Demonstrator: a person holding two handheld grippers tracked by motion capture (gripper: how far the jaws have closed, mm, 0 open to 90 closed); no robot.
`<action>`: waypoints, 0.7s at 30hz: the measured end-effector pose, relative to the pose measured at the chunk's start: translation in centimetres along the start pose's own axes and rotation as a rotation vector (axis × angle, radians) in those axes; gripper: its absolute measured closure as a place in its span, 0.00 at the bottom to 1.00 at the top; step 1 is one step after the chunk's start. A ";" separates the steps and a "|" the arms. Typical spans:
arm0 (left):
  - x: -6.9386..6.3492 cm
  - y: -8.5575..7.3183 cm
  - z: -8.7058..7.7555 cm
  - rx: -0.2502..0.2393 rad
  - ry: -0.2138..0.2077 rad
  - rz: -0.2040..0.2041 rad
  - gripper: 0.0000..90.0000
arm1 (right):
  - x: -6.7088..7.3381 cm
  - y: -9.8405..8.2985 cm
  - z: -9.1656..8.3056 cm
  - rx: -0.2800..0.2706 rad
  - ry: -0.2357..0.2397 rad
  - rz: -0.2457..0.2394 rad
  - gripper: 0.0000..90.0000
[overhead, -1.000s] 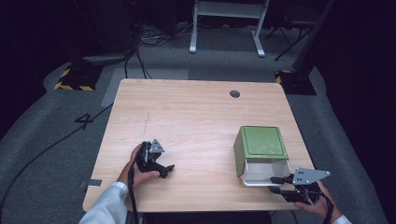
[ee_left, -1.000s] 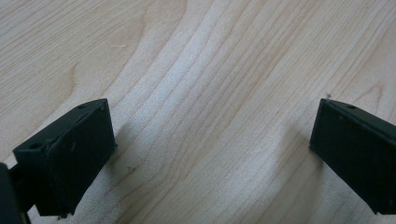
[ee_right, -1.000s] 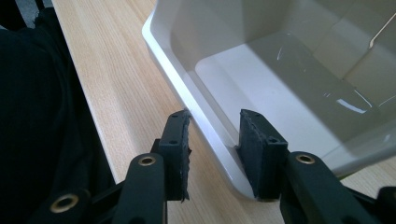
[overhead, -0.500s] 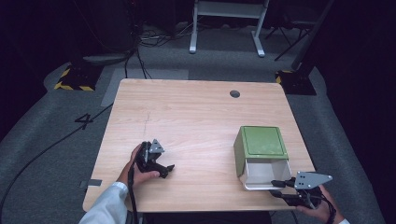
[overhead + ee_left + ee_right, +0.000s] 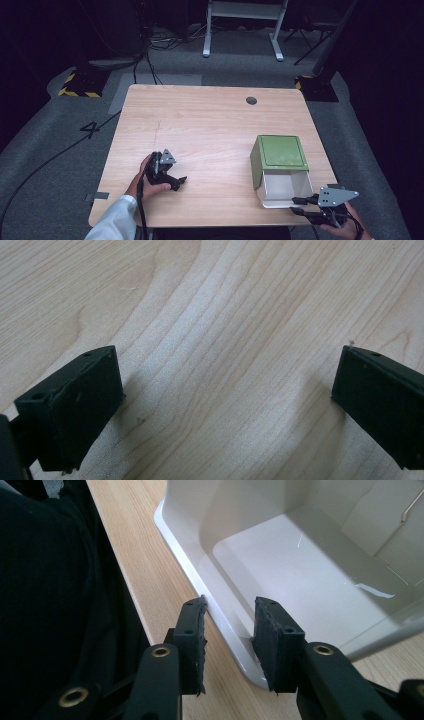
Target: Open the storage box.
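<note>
The green box-shaped bin with a white plastic inner tub [image 5: 280, 167] lies on its side on the right part of the light wooden tabletop [image 5: 210, 125], near the front edge, its white open mouth turned toward me. From the high view I see its green side facing up and the pale tub projecting at the front.

My right gripper [image 5: 305, 206] sits at the front right corner of the tabletop, just at the tub's lip, held by the right hand [image 5: 345, 227] at the bottom edge of that view, with its grey three-cornered plate on top. In the right gripper view [image 5: 229, 630] I look straight into the glossy white hollow of the tub [image 5: 310, 575]; its rounded rim runs between my two black jaws, one outside the wall and one inside. The jaws stand a little apart, astride the rim; I cannot tell whether either pad presses it. A thin wire shows on the inner wall at the upper right.

My left gripper [image 5: 176, 181] rests on the front left part of the tabletop, well apart from the bin, gripped by the left hand [image 5: 147, 177] in a white sleeve [image 5: 112, 222]. In the left gripper view [image 5: 227, 405] its jaws are spread wide over bare wood grain [image 5: 210, 315], with nothing between them.
</note>
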State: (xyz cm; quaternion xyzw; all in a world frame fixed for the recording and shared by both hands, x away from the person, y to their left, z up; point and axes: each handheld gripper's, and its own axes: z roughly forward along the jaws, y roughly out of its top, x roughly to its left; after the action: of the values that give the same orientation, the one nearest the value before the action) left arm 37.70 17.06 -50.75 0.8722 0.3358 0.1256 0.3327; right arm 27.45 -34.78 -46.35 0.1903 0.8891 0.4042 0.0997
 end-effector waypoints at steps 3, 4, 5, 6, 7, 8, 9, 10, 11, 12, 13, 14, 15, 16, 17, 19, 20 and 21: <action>0.0 0.0 0.0 0.000 0.000 0.000 0.00 | 0.1 -0.1 -0.1 0.002 0.001 -0.003 0.73; 0.0 0.0 0.0 0.000 0.000 0.000 0.00 | 0.1 -0.1 -0.1 0.003 0.001 -0.007 0.73; 0.0 0.0 0.0 0.000 -0.001 0.000 0.00 | 0.1 -0.1 -0.1 0.003 0.002 -0.008 0.74; 0.0 0.0 0.0 0.000 0.000 0.000 0.00 | 0.2 -0.1 -0.1 0.003 0.002 -0.008 0.74; 0.0 0.0 0.0 0.000 -0.001 0.000 0.00 | 0.2 -0.2 -0.1 0.003 0.003 -0.009 0.74; 0.0 0.0 0.0 0.000 0.000 0.000 0.00 | 0.2 -0.2 -0.1 0.001 0.004 -0.005 0.74; 0.0 0.0 0.0 0.000 -0.001 0.000 0.00 | 0.2 -0.2 -0.2 -0.001 0.005 -0.004 0.74; 0.0 0.0 0.0 0.000 0.000 0.000 0.00 | 0.2 -0.2 -0.2 0.000 0.006 -0.009 0.74; 0.0 0.0 0.0 0.000 0.000 0.000 0.00 | 0.3 -0.2 -0.2 -0.001 0.008 -0.008 0.74; 0.0 0.0 0.0 0.000 0.001 0.000 0.00 | 0.3 -0.3 -0.2 -0.002 0.011 -0.009 0.74; 0.0 0.0 0.0 0.000 0.002 -0.001 0.00 | 0.3 -0.3 -0.2 -0.001 0.013 -0.007 0.74; 0.0 0.0 0.0 0.000 0.002 -0.001 0.00 | 0.3 -0.3 -0.3 -0.001 0.013 -0.006 0.74; 0.0 0.0 0.0 0.000 0.002 -0.001 0.00 | 0.3 -0.3 -0.3 -0.002 0.013 -0.010 0.75; 0.0 0.0 0.0 0.000 0.002 -0.001 0.00 | 0.4 -0.3 -0.3 -0.003 0.014 -0.011 0.75; 0.0 0.0 0.0 0.000 0.002 -0.001 0.00 | 0.4 -0.4 -0.4 -0.003 0.017 -0.012 0.75; 0.0 0.0 0.0 0.000 0.002 -0.001 0.00 | 0.5 -0.4 -0.4 -0.004 0.021 -0.014 0.75; 0.0 0.0 0.0 0.000 0.002 -0.001 0.00 | 0.5 -0.4 -0.4 -0.004 0.022 -0.015 0.75; 0.0 0.0 0.0 0.000 0.002 -0.001 0.00 | 0.5 -0.4 -0.4 -0.004 0.022 -0.015 0.75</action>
State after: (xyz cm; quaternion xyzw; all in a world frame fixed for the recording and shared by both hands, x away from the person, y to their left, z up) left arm 37.68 17.06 -50.75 0.8718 0.3368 0.1263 0.3325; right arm 26.73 -35.13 -46.42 0.1789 0.8906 0.4076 0.0931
